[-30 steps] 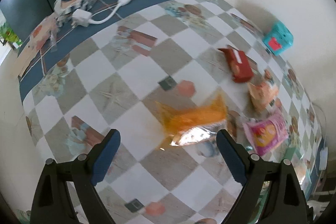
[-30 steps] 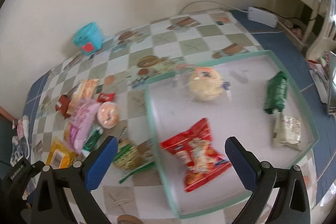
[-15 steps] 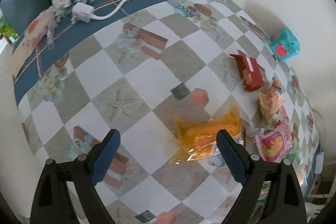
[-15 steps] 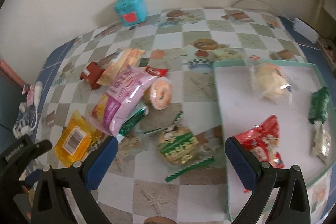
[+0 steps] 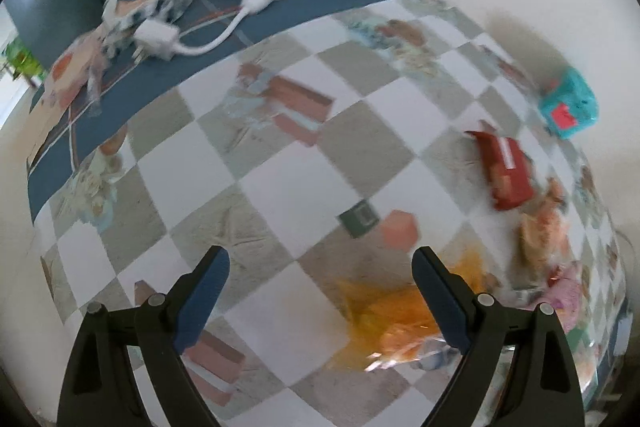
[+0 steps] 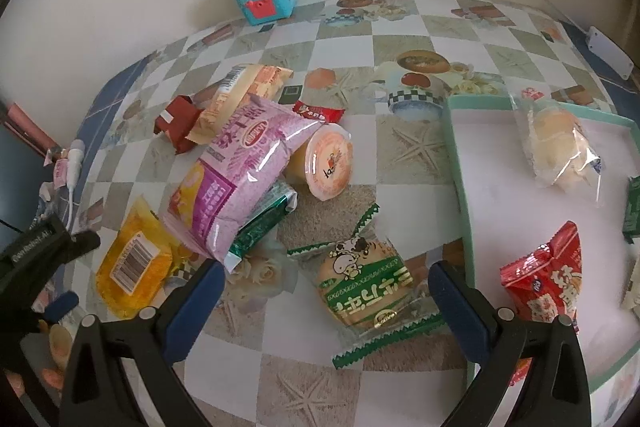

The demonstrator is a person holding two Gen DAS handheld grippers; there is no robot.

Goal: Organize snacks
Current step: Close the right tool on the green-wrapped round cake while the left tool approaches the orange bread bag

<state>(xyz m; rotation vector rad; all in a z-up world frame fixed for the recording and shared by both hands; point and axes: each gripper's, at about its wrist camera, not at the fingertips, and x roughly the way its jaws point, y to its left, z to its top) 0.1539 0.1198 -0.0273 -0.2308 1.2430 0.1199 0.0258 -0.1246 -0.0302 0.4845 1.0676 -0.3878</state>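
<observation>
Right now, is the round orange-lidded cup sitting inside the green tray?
No, the cup lies on the checkered tablecloth, left of the tray.

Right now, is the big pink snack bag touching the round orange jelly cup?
Touching. The right wrist view shows the pink bag lying against and overlapping the jelly cup's left side.

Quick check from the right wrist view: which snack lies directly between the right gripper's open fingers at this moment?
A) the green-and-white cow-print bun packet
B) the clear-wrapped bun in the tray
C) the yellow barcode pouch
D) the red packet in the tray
A: the green-and-white cow-print bun packet lies on the tablecloth between the right gripper's spread blue fingers, untouched, just outside the tray.
</observation>
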